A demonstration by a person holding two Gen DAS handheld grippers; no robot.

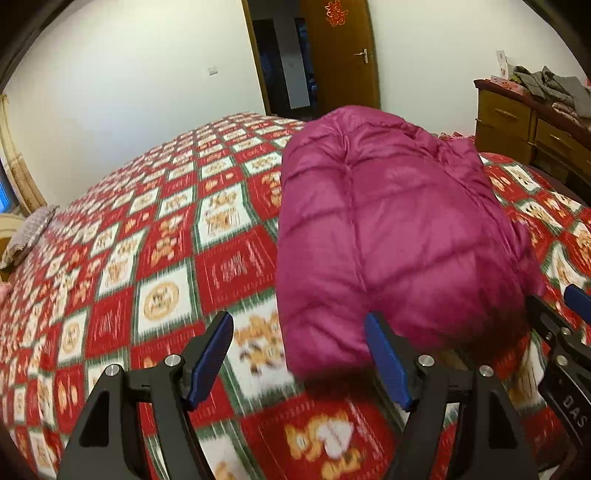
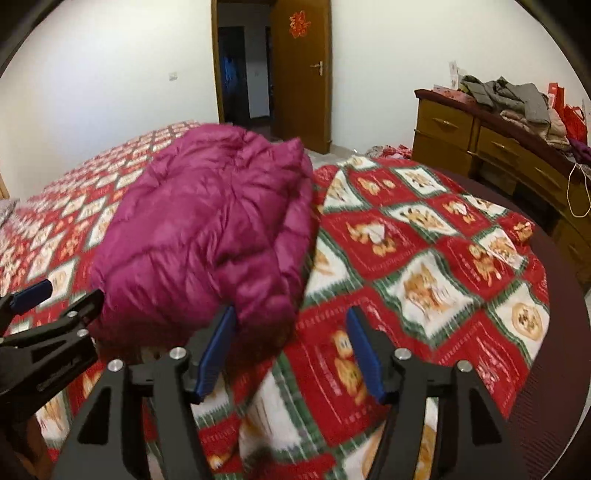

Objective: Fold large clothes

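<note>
We find the left gripper (image 1: 299,354), a black two-finger tool with blue pads, standing wide apart with nothing between the pads; only the patterned bed cover shows in the gap. Its right-hand pad (image 1: 386,360) sits just before the near edge of the magenta quilted puffer jacket (image 1: 388,229), and we cannot tell whether it touches. The right gripper (image 2: 291,350), of the same make, is also parted and holds nothing; its left-hand pad (image 2: 218,350) stands at the jacket's near corner, contact not determinable owing to blur.

White letters "DAS" are legible on the right gripper's black body at the lower right edge of the left wrist view. No label is readable on the jacket. A red paper ornament (image 2: 298,24) hangs on the open brown wooden door (image 2: 301,81); we cannot read it.

The jacket lies folded into a thick bundle on the red, white and green checked bed cover (image 1: 166,258). Its long axis runs from the grippers away toward the door. It lies directly ahead of both tools, between them: right of centre for the left gripper, left of centre for the right.

Further off, a yellow-brown wooden dresser (image 2: 476,144) stands against the wall to the right, with a heap of grey and olive clothes (image 2: 513,98) on top.
</note>
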